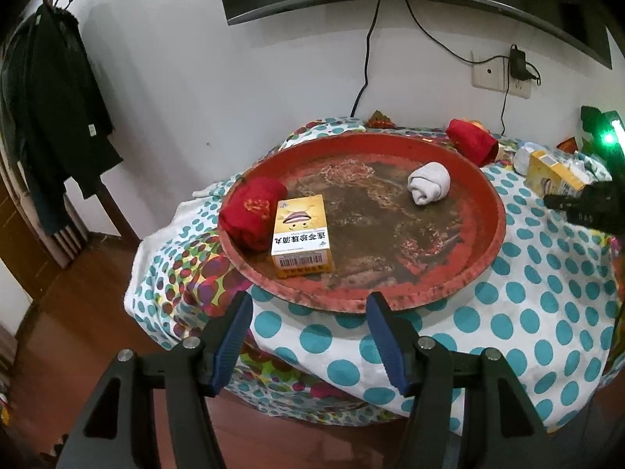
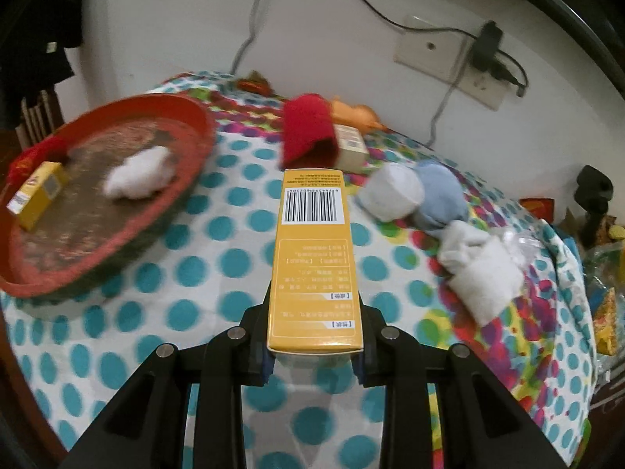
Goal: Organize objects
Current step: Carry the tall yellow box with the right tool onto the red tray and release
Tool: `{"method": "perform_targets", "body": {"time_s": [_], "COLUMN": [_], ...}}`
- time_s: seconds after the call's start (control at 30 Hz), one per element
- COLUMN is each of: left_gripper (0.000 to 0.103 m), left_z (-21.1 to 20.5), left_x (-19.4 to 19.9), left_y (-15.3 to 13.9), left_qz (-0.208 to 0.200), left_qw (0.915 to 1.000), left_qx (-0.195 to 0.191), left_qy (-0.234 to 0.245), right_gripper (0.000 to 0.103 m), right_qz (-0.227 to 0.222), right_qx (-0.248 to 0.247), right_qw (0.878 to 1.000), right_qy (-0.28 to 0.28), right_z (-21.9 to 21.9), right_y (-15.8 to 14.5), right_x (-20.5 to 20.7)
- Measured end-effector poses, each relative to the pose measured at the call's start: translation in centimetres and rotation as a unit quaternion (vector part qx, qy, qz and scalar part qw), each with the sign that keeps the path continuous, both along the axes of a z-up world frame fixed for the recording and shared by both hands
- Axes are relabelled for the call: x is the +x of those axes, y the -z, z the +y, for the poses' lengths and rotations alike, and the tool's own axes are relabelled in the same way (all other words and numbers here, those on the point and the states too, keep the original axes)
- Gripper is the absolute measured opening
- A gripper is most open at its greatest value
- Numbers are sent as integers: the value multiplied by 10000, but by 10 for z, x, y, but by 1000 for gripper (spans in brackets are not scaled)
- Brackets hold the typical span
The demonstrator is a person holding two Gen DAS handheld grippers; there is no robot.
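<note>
Right fingers [image 2: 314, 355], tips hidden, clamp a yellow box [image 2: 314, 262]; left fingers [image 1: 308, 336] gape empty.

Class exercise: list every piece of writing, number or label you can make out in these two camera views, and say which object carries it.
"连芩珍珠滴丸", upside down in the left view: yellow cardboard box on the round red tray.
Barcode with digits on that box's front edge: too small.
Barcode, digits and bracketed Chinese headings on the long yellow carton in the right gripper: too blurred.
Nothing else readable.
</note>
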State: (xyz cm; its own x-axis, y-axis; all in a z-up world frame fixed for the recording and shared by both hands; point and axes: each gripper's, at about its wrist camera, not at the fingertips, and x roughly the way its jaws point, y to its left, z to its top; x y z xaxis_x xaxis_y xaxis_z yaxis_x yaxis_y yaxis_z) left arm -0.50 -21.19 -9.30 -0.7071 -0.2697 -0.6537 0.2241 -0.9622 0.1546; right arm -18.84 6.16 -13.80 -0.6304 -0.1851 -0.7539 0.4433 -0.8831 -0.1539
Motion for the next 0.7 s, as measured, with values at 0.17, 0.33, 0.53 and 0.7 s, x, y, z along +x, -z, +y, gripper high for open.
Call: {"method": "perform_targets", "body": {"time_s": [0.17, 0.33, 0.53, 0.7], "left_gripper": [62, 62, 62, 62], "left_z": [-9, -17, -33, -42], "left_x": [-1, 1, 1, 3], "left_y": [1, -3, -1, -1], "left_qz": [-62, 23, -9, 28], "left_qw": [9997, 9992, 9963, 9944], "left_qx": [227, 325, 788, 930], "left_qy": [-102, -212, -338, -494], "right_gripper": [29, 29, 29, 29], "right_qz": [-59, -68, -150, -311], "right_qx": [-245, -484, -720, -765], "right_qw": [9995, 9977, 9941, 9900], "right_qy": [-215, -462, -793, -1140], "right_z": [-20, -44, -82, -123], "right_y": [-9, -20, -32, -31], "right_x": [12, 19, 23, 27]}}
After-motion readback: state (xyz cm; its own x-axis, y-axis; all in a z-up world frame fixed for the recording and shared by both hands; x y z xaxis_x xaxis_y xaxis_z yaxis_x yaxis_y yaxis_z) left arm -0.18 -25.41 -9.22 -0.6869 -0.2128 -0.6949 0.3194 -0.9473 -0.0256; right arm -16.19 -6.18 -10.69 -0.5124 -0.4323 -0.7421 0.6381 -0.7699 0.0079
